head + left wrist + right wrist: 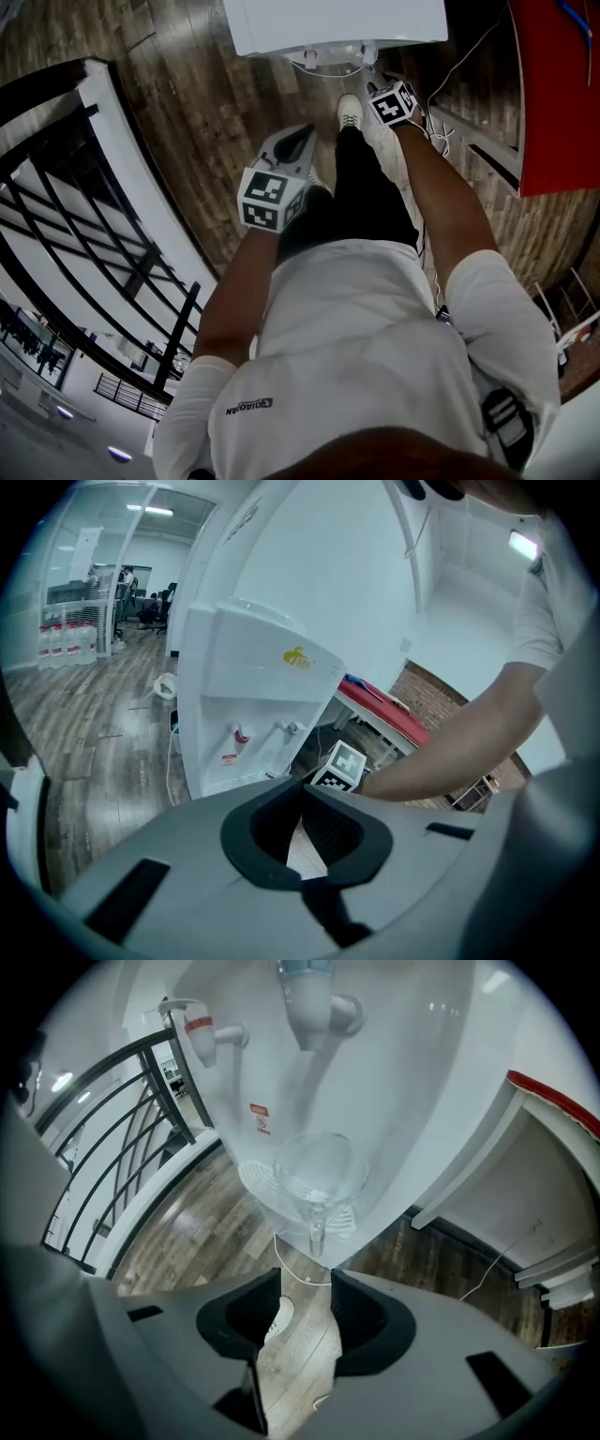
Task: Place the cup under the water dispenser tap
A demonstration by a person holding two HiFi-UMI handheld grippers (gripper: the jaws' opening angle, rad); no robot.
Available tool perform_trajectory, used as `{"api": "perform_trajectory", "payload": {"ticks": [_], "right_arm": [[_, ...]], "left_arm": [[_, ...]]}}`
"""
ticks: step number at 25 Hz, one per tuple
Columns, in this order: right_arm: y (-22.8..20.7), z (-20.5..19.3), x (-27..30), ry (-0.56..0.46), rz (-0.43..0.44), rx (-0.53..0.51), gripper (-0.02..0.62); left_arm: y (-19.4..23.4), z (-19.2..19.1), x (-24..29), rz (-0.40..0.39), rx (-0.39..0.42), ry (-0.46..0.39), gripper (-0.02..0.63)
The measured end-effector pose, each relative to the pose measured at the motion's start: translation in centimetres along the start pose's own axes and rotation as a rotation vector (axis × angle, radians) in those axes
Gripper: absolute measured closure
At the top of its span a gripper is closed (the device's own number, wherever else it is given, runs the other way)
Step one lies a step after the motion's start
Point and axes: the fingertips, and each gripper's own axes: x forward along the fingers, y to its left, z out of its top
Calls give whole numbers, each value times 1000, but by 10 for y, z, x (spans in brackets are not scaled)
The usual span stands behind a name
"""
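A clear stemmed glass cup (pixel 319 1180) stands upright on the white drip tray (pixel 255 1177) of the water dispenser (pixel 412 1072), right below the blue tap (pixel 309 993). A red tap (pixel 199 1030) is to its left. My right gripper (pixel 306 1279) is open just short of the cup, with nothing between its jaws and only floor showing in the gap. In the head view its marker cube (pixel 392 103) sits close to the dispenser (pixel 337 23). My left gripper (pixel 302 787) is held back from the dispenser (pixel 253 667) with its tips together and nothing in them.
A black railing (pixel 94 234) runs along the left. A red-topped table (pixel 553 94) stands to the right of the dispenser. A white cable (pixel 300 1277) lies on the wood floor below the tray. The person's shoe (pixel 349 111) is near the dispenser's base.
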Motion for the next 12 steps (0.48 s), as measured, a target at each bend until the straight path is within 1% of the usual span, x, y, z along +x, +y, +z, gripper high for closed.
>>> {"api": "perform_trajectory", "payload": {"ticks": [4, 7, 12], "right_arm": [[14, -11, -15, -16, 36, 14, 449], [32, -18, -30, -22, 75, 64, 451], [49, -1, -80, -104, 80, 85, 451]], "left_arm": [[-6, -5, -9, -2, 14, -13, 611], [-9, -7, -23, -3, 30, -23, 611], [-21, -2, -55, -27, 53, -46, 611]]}}
